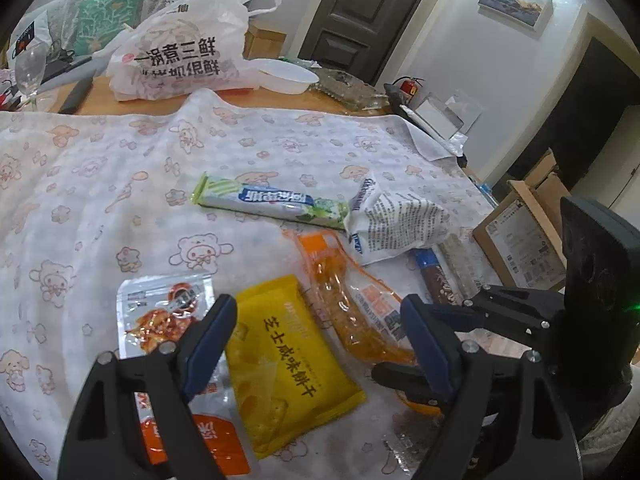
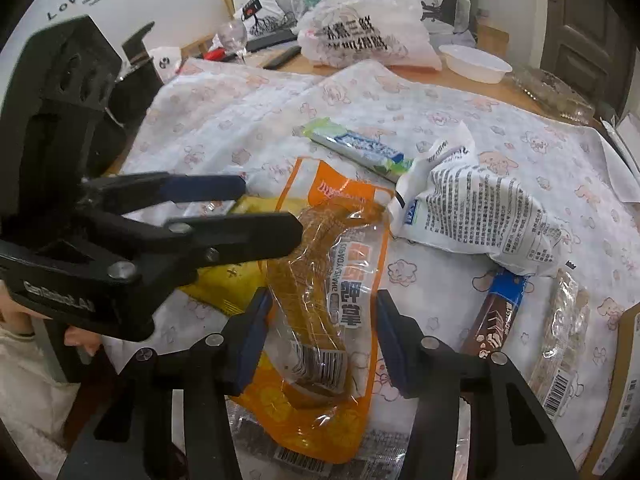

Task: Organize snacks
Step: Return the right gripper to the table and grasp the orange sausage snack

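Note:
Snack packs lie on a cartoon-print cloth point(image 1: 100, 184). My left gripper point(image 1: 320, 332) is open just above a yellow cracker pack point(image 1: 280, 356), its jaws on either side of it. A clear and orange pack point(image 1: 160, 316) lies to its left. My right gripper point(image 2: 322, 328) is open with its jaws on either side of an orange duck-feet pack point(image 2: 320, 280), seen also in the left view point(image 1: 352, 304). Farther back lie a green and blue bar point(image 1: 272, 202) and a crumpled white bag point(image 1: 396, 220). A brown and blue bar point(image 2: 498, 314) and a clear pack point(image 2: 560, 340) lie to the right.
At the table's far end stand a white printed plastic bag point(image 1: 180, 56), a white bowl point(image 1: 284, 74), a clear plastic tray point(image 1: 352, 88) and a wine glass point(image 1: 30, 68). A cardboard box point(image 1: 520, 240) sits off the right edge. The left gripper also shows in the right view point(image 2: 268, 208).

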A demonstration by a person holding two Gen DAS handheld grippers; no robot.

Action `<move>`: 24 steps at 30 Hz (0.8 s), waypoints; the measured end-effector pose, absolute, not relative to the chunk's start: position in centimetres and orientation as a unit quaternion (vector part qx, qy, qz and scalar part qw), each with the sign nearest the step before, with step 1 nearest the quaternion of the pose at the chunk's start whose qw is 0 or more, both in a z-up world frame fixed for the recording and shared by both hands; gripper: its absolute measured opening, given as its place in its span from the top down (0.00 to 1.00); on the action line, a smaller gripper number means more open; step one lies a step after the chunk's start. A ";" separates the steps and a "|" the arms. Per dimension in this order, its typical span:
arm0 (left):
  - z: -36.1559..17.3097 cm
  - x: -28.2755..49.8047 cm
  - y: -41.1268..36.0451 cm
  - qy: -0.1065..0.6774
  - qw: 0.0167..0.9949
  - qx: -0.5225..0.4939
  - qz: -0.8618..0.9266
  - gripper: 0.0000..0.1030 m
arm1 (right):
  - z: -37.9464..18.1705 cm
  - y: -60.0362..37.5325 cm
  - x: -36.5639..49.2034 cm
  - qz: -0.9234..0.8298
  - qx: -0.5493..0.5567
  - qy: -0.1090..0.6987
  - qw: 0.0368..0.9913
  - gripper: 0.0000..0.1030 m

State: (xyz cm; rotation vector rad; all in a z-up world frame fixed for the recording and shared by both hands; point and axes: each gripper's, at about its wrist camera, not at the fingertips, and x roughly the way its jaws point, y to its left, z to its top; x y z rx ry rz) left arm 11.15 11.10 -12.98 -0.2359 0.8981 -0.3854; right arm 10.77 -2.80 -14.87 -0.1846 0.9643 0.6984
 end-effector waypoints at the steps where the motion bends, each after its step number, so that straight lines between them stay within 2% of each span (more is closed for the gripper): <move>1: -12.9 11.1 11.1 0.429 0.876 -0.116 -0.189 0.21 | -14.5 -2.8 10.6 0.333 -0.085 0.447 0.826 0.55; 5: -12.5 11.0 10.8 0.425 0.871 -0.130 -0.209 0.21 | -13.4 -2.7 10.0 0.346 -0.087 0.431 0.829 0.55; 6: -12.4 11.0 10.7 0.422 0.871 -0.134 -0.214 0.25 | -13.1 -2.7 9.8 0.351 -0.086 0.427 0.829 0.55; 8: -12.0 10.9 10.5 0.418 0.868 -0.142 -0.229 0.38 | -12.6 -2.9 9.5 0.357 -0.085 0.418 0.831 0.55; 10: -11.5 10.7 9.9 0.410 0.867 -0.142 -0.244 0.60 | -12.2 -3.1 9.3 0.357 -0.083 0.412 0.834 0.55; 11: -11.2 10.6 9.7 0.408 0.869 -0.137 -0.244 0.64 | -11.8 -3.3 9.2 0.358 -0.081 0.408 0.836 0.55; 12: -10.8 10.5 9.3 0.402 0.876 -0.128 -0.234 0.75 | -11.5 -3.5 9.1 0.356 -0.080 0.404 0.839 0.55; 17: -8.5 10.0 8.0 0.383 0.885 -0.121 -0.237 0.78 | -9.1 -5.1 8.1 0.354 -0.081 0.376 0.852 0.55; 24: -2.7 8.1 2.9 0.346 0.903 -0.075 -0.244 0.78 | -4.6 -9.9 5.9 0.356 -0.068 0.327 0.873 0.56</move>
